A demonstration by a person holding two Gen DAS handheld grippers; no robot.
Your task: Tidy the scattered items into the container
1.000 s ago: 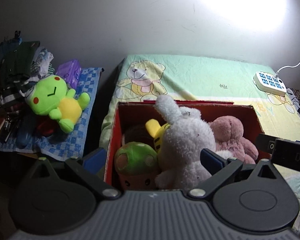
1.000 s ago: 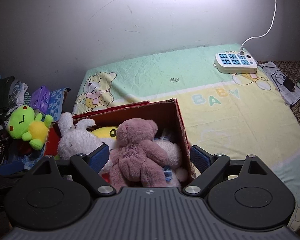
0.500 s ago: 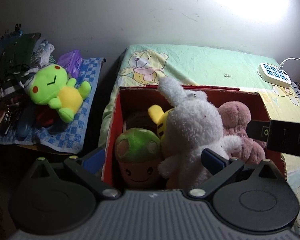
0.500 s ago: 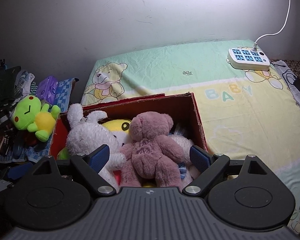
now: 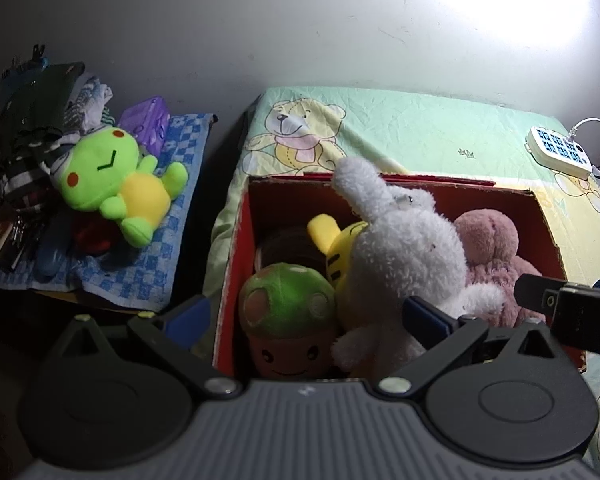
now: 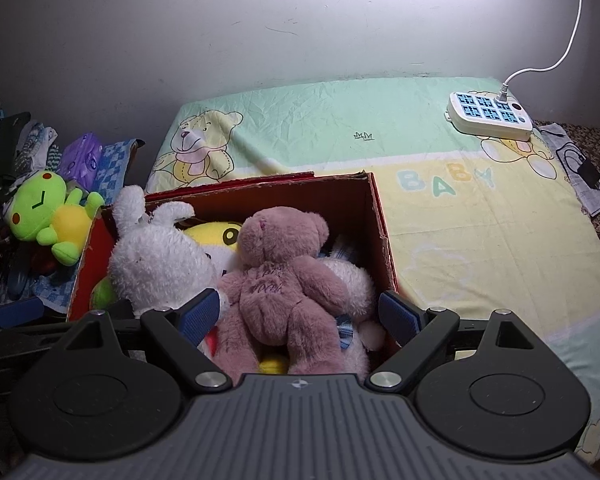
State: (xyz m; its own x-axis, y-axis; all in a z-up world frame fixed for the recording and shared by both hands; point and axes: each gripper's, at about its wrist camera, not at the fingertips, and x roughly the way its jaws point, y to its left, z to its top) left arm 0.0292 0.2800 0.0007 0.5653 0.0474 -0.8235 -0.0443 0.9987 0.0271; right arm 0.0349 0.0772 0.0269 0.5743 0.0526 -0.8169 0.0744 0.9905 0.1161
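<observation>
Because the red box (image 5: 236,248) sits on the bed (image 6: 480,240) already packed with soft toys, both claws hang just above it with nothing between their pads. The left claw (image 5: 306,314) is spread wide over the mushroom toy (image 5: 288,300) and white rabbit (image 5: 404,256); the right claw (image 6: 300,312) is spread around, not touching, the pink bear (image 6: 280,280). The green frog (image 5: 112,180) lies outside on the blue cloth (image 5: 140,272) — likely next. Compared with a second ago, both views sit slightly higher over the box — the left claw has finished opening.
</observation>
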